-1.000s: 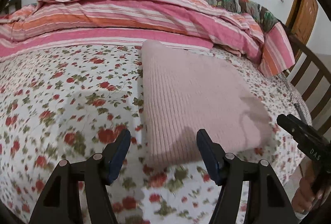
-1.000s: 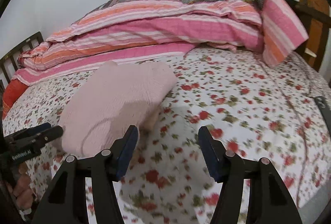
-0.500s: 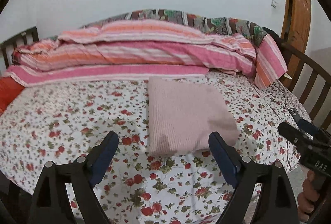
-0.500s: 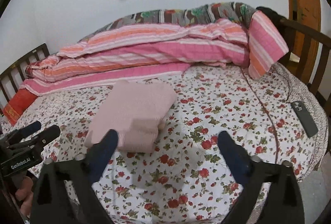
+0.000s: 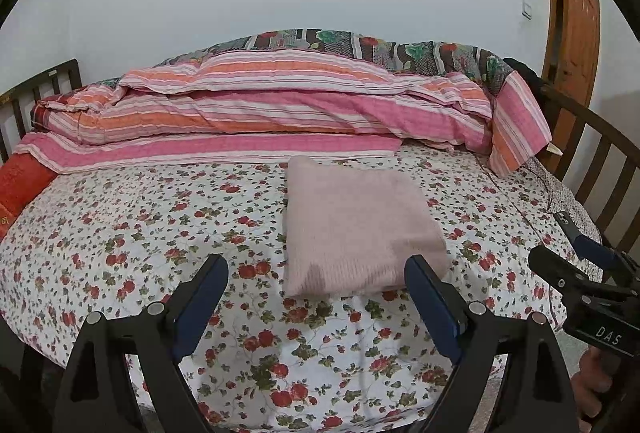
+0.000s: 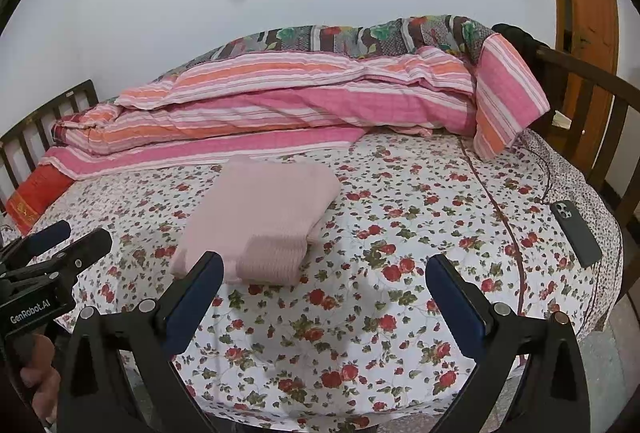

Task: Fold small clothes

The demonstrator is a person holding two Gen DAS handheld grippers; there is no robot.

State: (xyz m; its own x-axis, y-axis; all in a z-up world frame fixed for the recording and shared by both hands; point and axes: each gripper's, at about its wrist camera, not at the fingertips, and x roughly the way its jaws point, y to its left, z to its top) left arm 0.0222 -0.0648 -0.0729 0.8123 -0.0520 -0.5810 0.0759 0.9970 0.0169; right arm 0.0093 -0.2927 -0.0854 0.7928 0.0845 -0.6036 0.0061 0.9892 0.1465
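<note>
Pale pink ribbed knit folded garment (image 5: 356, 229) on a white bedsheet with red roses and green leaves (image 5: 132, 229); pink, orange and white striped quilt (image 5: 280, 105) along its far edge; dark grey phone (image 6: 576, 233).

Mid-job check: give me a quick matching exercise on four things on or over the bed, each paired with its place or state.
Things:
1. pink garment
2. phone
3. striped quilt
4. right hand-held gripper

Places or states:
A. near the bed's right edge
B. open, holding nothing
C. folded, in the middle of the floral sheet
D. heaped along the far side by the wall

Pairs: 1-C, 2-A, 3-D, 4-B
</note>
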